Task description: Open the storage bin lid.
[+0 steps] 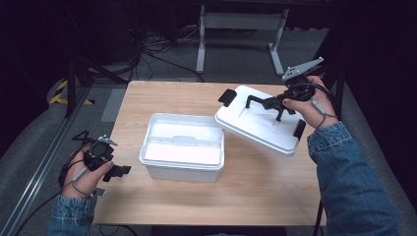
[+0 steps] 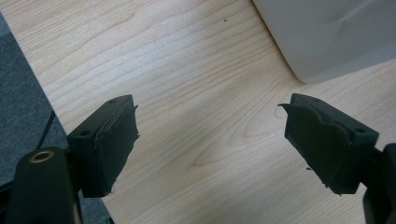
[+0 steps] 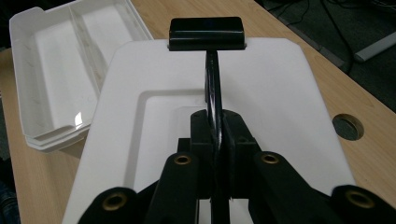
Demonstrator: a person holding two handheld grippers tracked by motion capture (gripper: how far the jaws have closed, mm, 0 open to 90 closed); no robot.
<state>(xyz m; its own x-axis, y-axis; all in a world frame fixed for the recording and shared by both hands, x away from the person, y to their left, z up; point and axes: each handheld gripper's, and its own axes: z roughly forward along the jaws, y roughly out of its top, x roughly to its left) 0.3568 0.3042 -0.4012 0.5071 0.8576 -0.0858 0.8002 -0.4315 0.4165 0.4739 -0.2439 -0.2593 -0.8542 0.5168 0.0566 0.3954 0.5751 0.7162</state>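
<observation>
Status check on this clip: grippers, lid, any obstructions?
Right gripper shut on white plastic lid's black handle; lid tilted, off the open white box. Left gripper open, idle. Nothing in the way.

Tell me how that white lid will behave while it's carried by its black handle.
Likely stiff: the white lid keeps its flat shape though tilted. Probably light, since the right tool, shut on the thin black handle, carries it alone. It may swing or tip, as that one narrow grip sits above the middle.

Overhead lighting, bright on the counter (image 1: 196,206) and white box (image 1: 182,169), surroundings dim. Soft shadows beneath the box and lifted lid (image 1: 255,125). Slight glare inside the box. Near jaws softly blurred in both gripper views.
</observation>
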